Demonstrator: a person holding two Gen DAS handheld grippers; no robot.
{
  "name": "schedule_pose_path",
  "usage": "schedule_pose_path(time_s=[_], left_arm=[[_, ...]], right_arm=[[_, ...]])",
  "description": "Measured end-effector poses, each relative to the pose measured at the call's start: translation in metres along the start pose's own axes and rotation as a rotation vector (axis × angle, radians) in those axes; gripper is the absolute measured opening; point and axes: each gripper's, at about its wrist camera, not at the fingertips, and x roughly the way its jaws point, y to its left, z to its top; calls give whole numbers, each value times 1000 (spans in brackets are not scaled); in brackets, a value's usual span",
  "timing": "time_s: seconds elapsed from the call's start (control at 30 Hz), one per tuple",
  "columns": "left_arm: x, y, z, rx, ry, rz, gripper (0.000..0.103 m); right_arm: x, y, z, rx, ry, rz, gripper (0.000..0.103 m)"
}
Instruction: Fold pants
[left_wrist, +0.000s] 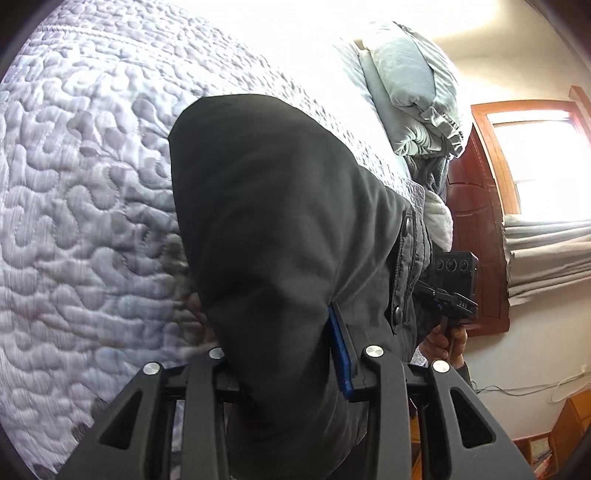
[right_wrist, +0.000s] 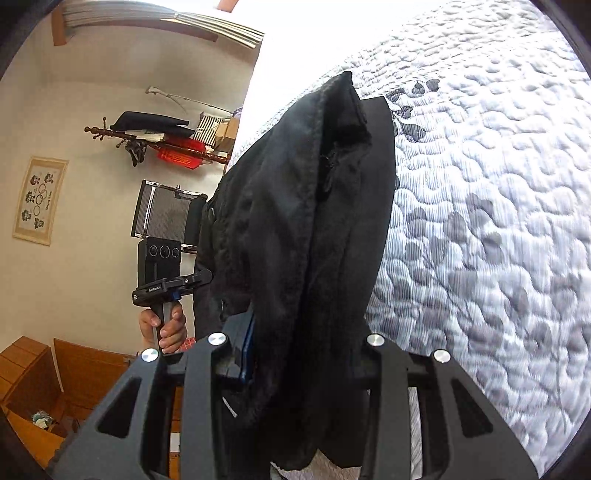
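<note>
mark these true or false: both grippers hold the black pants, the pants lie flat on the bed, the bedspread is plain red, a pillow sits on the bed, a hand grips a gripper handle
1. Both grippers hold the black pants. True: the left gripper and right gripper each have fabric clamped between their fingers.
2. The pants lie flat on the bed. False: they are bunched and lifted above the quilt.
3. The bedspread is plain red. False: it is pale, quilted and patterned.
4. A pillow sits on the bed. True.
5. A hand grips a gripper handle. True.
</note>
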Motion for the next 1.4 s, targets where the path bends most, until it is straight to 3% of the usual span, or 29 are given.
schedule_pose_path(time_s=[0.13,0.27,0.43,0.53,0.67,0.73,0.87,1.0,1.07,1.13,1.2,1.3,1.4], left_arm=[[8,37,9,-54,17,-29,37],[11,49,6,-46,8,-83,40],[12,64,1,-72,-20,-121,47],[1,61,-3,-61,-56,-92,51],[-25,60,-17,-63,-126,-46,58],[-37,57,-27,-53,-161,-15,58],[-45,44,-46,-31,-207,21,63],[-26,42,-52,-23,-170,110,64],[-18,47,-54,-52,-154,93,64],[-16,51,-56,-69,-157,82,66],[-19,51,-59,-81,-167,75,64],[-45,44,-73,-66,-235,66,66],[-82,18,-99,-12,-355,120,86]], right_arm=[[32,-26,16,51,34,-1,37],[36,-45,16,63,49,26,42],[28,-51,12,66,45,-11,61],[8,-51,11,72,-4,-41,66],[-23,-39,0,30,-66,-60,65],[-36,-25,-11,-18,-95,-66,57],[-46,1,-35,-88,-132,14,52],[-25,-6,-44,-62,-97,-3,52],[-19,-18,-45,-23,-99,-9,48],[-18,-29,-46,11,-103,-10,39],[-24,-29,-49,34,-113,14,39],[-47,-9,-63,14,-170,10,59],[-77,16,-93,-10,-270,-21,80]])
